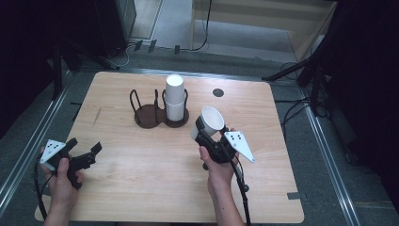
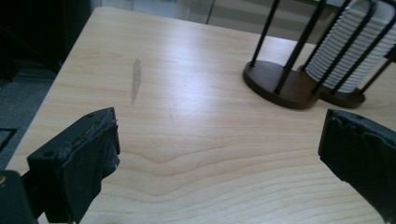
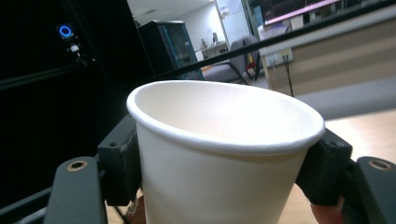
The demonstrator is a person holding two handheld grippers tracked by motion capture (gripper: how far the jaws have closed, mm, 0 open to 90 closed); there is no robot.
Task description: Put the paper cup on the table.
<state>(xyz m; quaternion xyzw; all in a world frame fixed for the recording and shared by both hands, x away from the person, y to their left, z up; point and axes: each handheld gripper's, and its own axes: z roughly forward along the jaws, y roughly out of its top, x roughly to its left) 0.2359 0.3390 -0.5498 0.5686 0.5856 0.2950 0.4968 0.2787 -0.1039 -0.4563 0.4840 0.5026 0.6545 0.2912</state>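
Observation:
My right gripper [image 1: 203, 128] is shut on a white paper cup [image 1: 210, 120], lifted off the table and tilted, mouth up and toward the camera. In the right gripper view the cup [image 3: 219, 154] sits between the two black jaws, which press on its sides. A dark brown two-slot cup holder [image 1: 160, 114] with black wire posts stands on the far middle of the table; its right slot holds a stack of white cups [image 1: 174, 96], its left slot is bare. My left gripper [image 1: 86, 151] rests open at the near left, nothing between its pads [image 2: 88, 154]. The holder [image 2: 280, 84] lies ahead of it.
The light wood table [image 1: 141, 179] has a round dark hole [image 1: 218, 92] near its far edge and a grey smear [image 2: 136, 79] at the left. Metal rails, stands and cables flank the table on the floor.

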